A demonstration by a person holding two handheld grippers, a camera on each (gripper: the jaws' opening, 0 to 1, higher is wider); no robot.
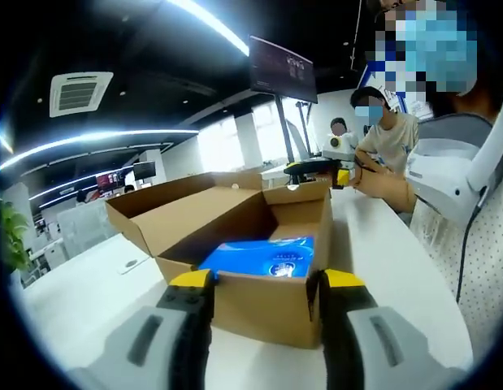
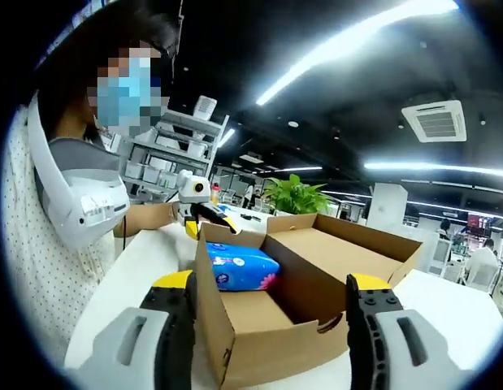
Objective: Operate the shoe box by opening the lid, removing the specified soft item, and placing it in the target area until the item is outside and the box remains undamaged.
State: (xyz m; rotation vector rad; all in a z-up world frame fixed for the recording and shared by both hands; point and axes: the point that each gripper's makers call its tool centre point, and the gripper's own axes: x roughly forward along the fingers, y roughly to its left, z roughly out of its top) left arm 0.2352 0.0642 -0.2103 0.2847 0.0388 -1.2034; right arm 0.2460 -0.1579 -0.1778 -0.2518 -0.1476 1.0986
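Cardboard shoe box [image 1: 235, 244] sits on the white worktop [image 1: 80, 292] with its lid already swung back, so the inside is reachable from above. Blue soft pack [image 1: 263, 257] lies inside, against one end wall; in the right gripper view the same blue soft pack [image 2: 239, 267] sits at the end nearer the person. Left hand-held gripper [image 1: 263, 280] is spread, jaws straddling the near box wall, pinching nothing. Right hand-held gripper [image 2: 271, 284] likewise spread around the opposite end. Likely bracing the box from both ends before reaching in. Item not yet out.
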